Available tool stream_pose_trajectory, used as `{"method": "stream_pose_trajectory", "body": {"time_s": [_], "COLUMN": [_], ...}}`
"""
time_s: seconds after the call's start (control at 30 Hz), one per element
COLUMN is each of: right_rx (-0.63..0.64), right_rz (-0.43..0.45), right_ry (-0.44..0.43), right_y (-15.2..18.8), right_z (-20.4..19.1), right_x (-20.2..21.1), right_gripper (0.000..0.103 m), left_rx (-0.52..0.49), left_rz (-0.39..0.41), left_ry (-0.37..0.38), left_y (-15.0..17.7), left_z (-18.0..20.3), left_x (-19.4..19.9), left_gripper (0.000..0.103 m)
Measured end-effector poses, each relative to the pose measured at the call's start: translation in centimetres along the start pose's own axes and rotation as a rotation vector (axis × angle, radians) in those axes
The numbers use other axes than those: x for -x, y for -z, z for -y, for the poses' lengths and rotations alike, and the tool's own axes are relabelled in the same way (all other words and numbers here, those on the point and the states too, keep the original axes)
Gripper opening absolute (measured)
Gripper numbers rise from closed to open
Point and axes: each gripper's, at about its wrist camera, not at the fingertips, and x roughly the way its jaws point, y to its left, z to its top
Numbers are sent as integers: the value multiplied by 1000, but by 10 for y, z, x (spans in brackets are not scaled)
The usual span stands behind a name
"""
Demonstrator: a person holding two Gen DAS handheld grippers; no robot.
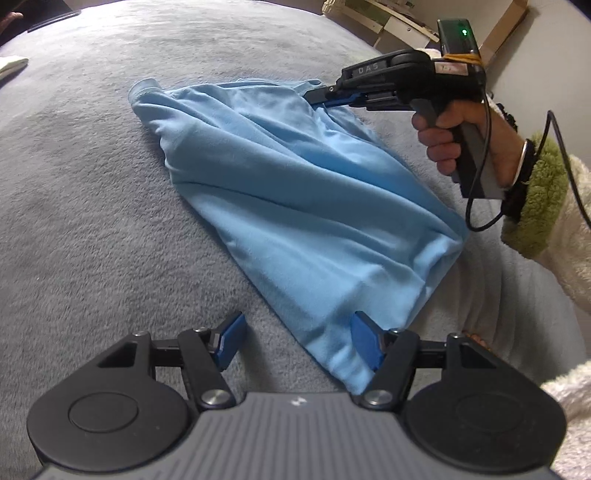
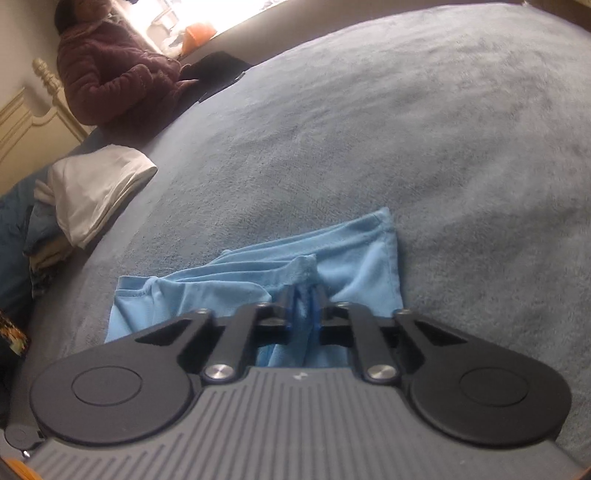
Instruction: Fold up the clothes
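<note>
A light blue garment lies partly folded on a grey blanket. My left gripper is open, its blue pads spread wide, and the garment's near corner lies against the right pad. In the left wrist view my right gripper is held in a hand at the garment's far edge, shut on the cloth. The right wrist view shows that gripper pinching a bunched fold of the blue garment between its pads, lifting it slightly.
A stack of folded clothes topped by a white one sits at the bed's left edge. A person in a dark red fleece sits at the far side. A headboard stands behind. Cardboard and shelving lie beyond the bed.
</note>
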Motion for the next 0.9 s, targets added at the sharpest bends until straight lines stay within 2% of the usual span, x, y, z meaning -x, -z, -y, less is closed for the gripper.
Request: {"method": "stream_pose_trajectory", "body": {"time_s": [0.23, 0.43, 0.9], "right_rx": [51, 78, 74], "right_rz": [97, 121, 119], "right_ry": [38, 103, 135], "right_y": [-8, -17, -18], "right_z": [-3, 4, 23], "right_x": [17, 19, 13], "right_gripper": [2, 2, 1], "left_rx": [8, 21, 11], "left_rz": [10, 6, 1], "left_ry": [49, 71, 59], "left_y": [-6, -12, -13], "left_z": [-9, -15, -15], "left_x": [-4, -9, -5], "left_gripper": [65, 65, 65]}}
